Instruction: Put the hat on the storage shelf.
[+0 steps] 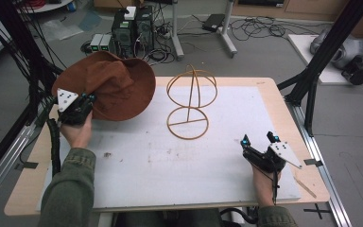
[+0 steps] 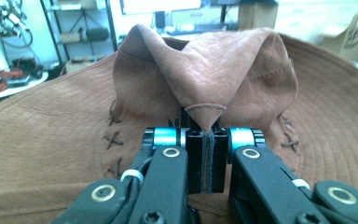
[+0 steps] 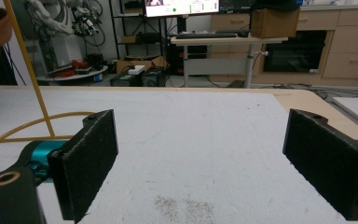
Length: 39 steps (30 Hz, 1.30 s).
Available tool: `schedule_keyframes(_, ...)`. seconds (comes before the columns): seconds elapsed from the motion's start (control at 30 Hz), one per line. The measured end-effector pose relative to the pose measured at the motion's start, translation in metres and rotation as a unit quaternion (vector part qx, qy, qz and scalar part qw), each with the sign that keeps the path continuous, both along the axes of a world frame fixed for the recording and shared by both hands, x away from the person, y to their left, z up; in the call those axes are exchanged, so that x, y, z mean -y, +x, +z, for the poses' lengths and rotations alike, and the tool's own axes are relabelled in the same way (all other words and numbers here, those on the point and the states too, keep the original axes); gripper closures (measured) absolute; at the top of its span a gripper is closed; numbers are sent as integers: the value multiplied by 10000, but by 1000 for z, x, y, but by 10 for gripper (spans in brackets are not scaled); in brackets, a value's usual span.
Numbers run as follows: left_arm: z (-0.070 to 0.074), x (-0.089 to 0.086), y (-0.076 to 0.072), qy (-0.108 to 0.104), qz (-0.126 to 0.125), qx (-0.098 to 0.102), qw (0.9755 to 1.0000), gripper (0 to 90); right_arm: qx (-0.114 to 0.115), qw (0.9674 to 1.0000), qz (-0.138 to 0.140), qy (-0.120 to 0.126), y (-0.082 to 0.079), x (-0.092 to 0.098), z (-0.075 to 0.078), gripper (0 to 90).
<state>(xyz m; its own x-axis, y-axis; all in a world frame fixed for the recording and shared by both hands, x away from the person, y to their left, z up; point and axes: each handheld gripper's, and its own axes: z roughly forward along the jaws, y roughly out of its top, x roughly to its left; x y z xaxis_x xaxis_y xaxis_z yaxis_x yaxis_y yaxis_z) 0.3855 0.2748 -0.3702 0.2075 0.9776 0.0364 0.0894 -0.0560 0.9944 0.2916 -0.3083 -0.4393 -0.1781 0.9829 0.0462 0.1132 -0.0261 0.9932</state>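
Pinched jaws of the left gripper (image 2: 207, 161) held a brown hat (image 1: 111, 85) at ten o'clock; the right gripper (image 1: 260, 139) gaped wide, four o'clock of a wire stand (image 1: 190, 101).

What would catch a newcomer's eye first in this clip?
The brown hat, lifted at the table's far left with the left gripper pinching a fold of its crown. Next, the yellow wire hat stand standing bare mid-table. The right gripper rests near right, jaws wide apart.

The hat (image 2: 74, 140) looks like matt brown suede, the stand (image 1: 190, 101) thin yellow wire, the table (image 1: 274, 101) pale wood under a scuffed white sheet (image 1: 194, 165).
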Motion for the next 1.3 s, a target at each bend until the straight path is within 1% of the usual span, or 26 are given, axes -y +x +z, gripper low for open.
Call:
schedule_keyframes(0.03, 3, -2, -2, -71, 6, 93, 9999, 889, 5, 10000, -7, -11, 0, 0, 0, 94)
schedule_keyframes(0.13, 10, -4, -9, -91, 81, 343, 9993, 888, 1, 10000, -15, 8, 0, 0, 0, 94)
schedule_keyframes(0.17, 13, -5, -12, -71, 118, 465, 9988, 889, 7, 10000, -17, -3, 0, 0, 0, 94)
schedule_keyframes(0.2, 15, -6, -14, -92, 121, 544, 9984, 889, 7, 10000, -17, -3, 0, 0, 0, 94)
schedule_keyframes(0.27, 21, -7, -20, -120, 154, 735, 9971, 888, 4, 10000, -14, -2, 0, 0, 0, 94)
schedule_keyframes(0.37, 29, -7, -28, -204, 115, 999, 9947, 888, 3, 10000, -17, 1, 0, 0, 0, 94)
schedule_keyframes(0.43, 35, -6, -33, -270, 46, 1144, 9931, 888, 6, 10000, -19, -6, 0, 0, 0, 94)
schedule_keyframes(0.47, 40, -4, -35, -295, -27, 1225, 9920, 888, 9, 10000, -17, -15, 0, 0, 0, 94)
schedule_keyframes(0.5, 40, -4, -35, -295, -27, 1225, 9920, 888, 3, 10000, -25, -11, 0, 0, 0, 94)
schedule_keyframes(0.57, 45, -2, -36, -270, -112, 1279, 9914, 888, -11, 10000, -21, -2, 0, -1, 0, 94)
schedule_keyframes(0.63, 50, 2, -38, -264, -168, 1365, 9901, 888, -21, 10000, -9, 20, -1, -1, 0, 94)
schedule_keyframes(0.77, 59, 8, -38, -267, -249, 1434, 9890, 888, 3, 10000, -10, 26, -1, -1, 0, 94)
schedule_keyframes(0.87, 66, 13, -37, -261, -365, 1459, 9883, 887, 18, 10000, -11, 30, -1, 0, 1, 94)
schedule_keyframes(0.9, 67, 15, -36, -295, -430, 1463, 9879, 888, 15, 10000, -13, 40, -1, 0, 1, 94)
schedule_keyframes(0.97, 70, 20, -35, -298, -524, 1463, 9874, 887, 18, 10000, -11, 37, -1, 0, 1, 94)
schedule_keyframes(1.1, 75, 32, -31, -293, -708, 1463, 9863, 887, 15, 10000, 10, 34, -1, -1, 1, 94)
schedule_keyframes(1.17, 77, 38, -28, -251, -791, 1440, 9861, 887, 39, 10000, 2, 33, 0, 0, 1, 94)
schedule_keyframes(1.2, 79, 41, -27, -264, -828, 1418, 9861, 887, 20, 10000, 2, 23, 0, 0, 1, 94)
schedule_keyframes(1.3, 83, 48, -23, -325, -940, 1426, 9848, 887, 15, 10000, 1, 27, 0, 0, 1, 94)
